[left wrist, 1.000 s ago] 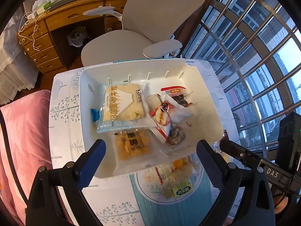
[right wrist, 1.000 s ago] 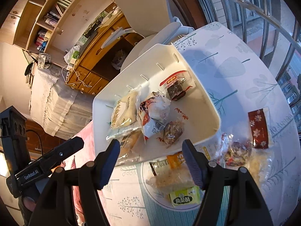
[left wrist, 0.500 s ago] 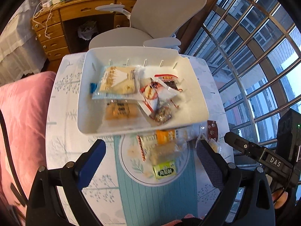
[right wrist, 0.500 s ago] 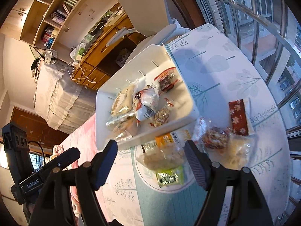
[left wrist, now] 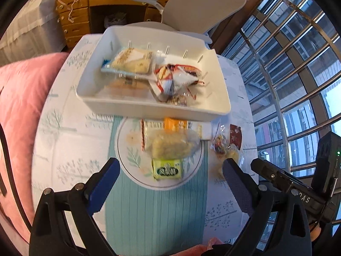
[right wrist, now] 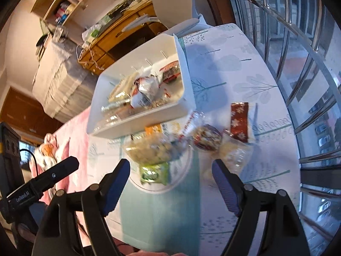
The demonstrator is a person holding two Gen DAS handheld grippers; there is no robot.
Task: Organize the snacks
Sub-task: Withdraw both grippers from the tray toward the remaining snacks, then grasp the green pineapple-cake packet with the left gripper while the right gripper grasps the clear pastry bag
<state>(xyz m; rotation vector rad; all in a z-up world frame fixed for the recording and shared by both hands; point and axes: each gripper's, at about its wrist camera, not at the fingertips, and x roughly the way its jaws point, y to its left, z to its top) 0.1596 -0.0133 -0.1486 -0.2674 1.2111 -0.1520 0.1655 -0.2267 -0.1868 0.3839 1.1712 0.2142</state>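
A white bin point(left wrist: 136, 108) point(right wrist: 136, 123) on the table holds several wrapped snacks. In front of it lie a pale clear-wrapped snack point(left wrist: 170, 146) point(right wrist: 149, 151), a green packet point(left wrist: 167, 169) point(right wrist: 153, 171) and an orange packet point(left wrist: 175, 124). To the right lie a dark red packet point(left wrist: 235, 136) point(right wrist: 239, 121) and a colourful wrapped snack point(left wrist: 219, 145) point(right wrist: 206, 137). My left gripper point(left wrist: 170, 177) is open and empty, raised above the green packet. My right gripper point(right wrist: 170, 177) is open and empty over the same spot.
The table has a white tree-print cloth with a teal centre strip point(left wrist: 157, 213). A grey office chair point(left wrist: 198, 2) and a wooden desk point(left wrist: 85, 6) stand behind it. A pink blanket point(left wrist: 19, 98) lies to the left, window bars point(left wrist: 298, 64) to the right.
Both grippers have pulled back and up from the bin toward the near side of the table, so the loose snacks in front of the bin now show between the fingers. Both stay open.
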